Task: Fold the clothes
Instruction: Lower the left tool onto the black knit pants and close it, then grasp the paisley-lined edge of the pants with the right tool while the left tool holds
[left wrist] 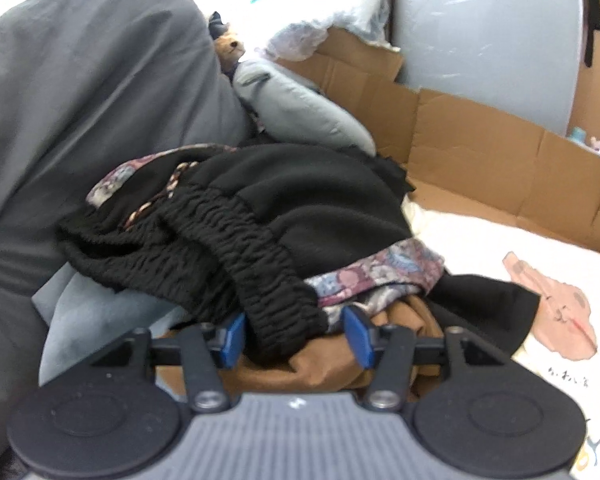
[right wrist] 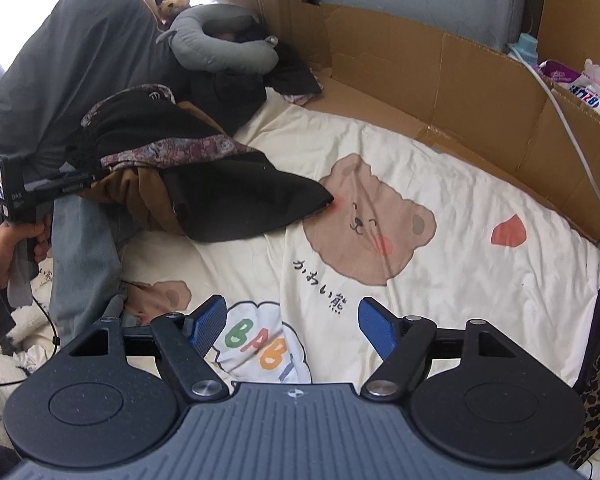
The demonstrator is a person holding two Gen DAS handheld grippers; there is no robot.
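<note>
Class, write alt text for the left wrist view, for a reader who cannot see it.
The left gripper, its blue pads apart, reaches into a pile of clothes: a black garment's ruffled elastic band lies between the pads, over brown fabric. Behind are a grey pillow and flattened cardboard.

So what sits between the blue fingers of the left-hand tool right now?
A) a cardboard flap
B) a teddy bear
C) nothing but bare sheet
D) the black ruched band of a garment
D: in the left wrist view the left gripper has its fingers apart on either side of the black ruched band of the clothes pile, with brown cloth beneath.
</note>
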